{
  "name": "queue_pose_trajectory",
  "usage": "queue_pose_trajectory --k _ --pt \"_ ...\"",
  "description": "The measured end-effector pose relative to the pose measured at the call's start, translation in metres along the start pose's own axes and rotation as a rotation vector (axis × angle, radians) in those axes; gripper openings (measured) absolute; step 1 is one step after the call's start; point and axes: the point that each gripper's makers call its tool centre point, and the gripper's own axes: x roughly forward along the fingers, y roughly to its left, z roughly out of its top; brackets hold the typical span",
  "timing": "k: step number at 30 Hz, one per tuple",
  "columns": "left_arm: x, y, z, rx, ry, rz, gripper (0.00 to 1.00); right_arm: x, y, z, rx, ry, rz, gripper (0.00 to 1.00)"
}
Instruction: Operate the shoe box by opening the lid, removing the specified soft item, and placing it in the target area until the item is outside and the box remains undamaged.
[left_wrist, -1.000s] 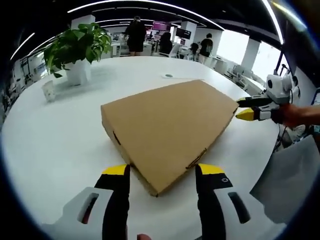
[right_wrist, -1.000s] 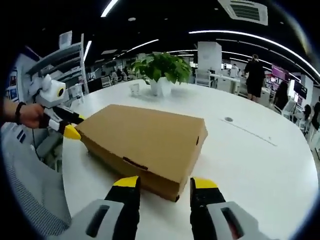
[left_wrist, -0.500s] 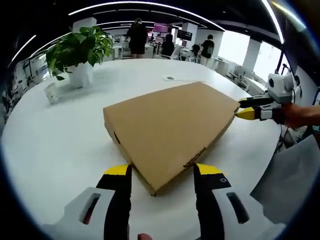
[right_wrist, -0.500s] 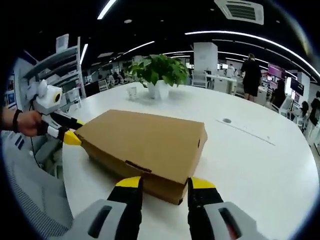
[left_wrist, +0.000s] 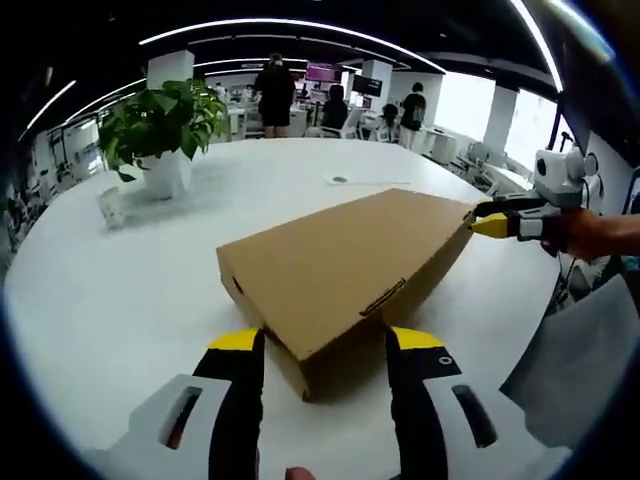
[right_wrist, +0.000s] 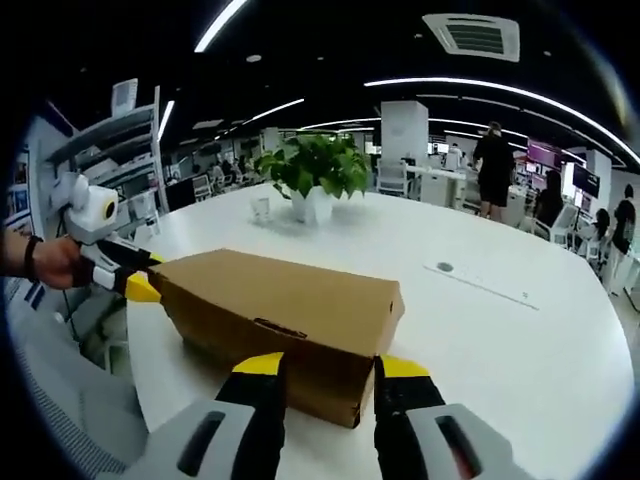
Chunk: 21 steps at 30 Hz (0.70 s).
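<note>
**Lid lifting at both ends**

The shoe box (left_wrist: 345, 265) lid now sits higher than a second ago. The left tool (left_wrist: 323, 345) and right tool (right_wrist: 326, 368), jaws parted, straddle opposite corners on the white worktop (left_wrist: 120, 300).

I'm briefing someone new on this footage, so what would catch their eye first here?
First, the closed brown box lying mid-table on the round white table, with a gripper at each end: the left gripper open at one corner, the right gripper open at the opposite one. Next, the leafy plant in a white pot farther back on the table.
</note>
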Motion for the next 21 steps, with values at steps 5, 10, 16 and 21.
queue_pose_trajectory --k 5,10,16,21 --pt "-0.006 0.0 0.009 0.051 -0.007 -0.025 0.49 -0.004 -0.002 0.016 0.021 -0.02 0.006 0.31" --pt "-0.011 -0.001 0.021 0.009 -0.052 -0.048 0.51 -0.004 -0.003 0.032 0.009 -0.046 -0.007 0.31" --pt "-0.012 -0.002 0.029 0.066 -0.063 -0.037 0.54 -0.004 -0.007 0.048 0.018 -0.074 -0.026 0.3" --pt "-0.012 0.007 0.039 0.112 -0.075 0.001 0.47 -0.003 -0.01 0.062 0.04 -0.106 -0.031 0.3"
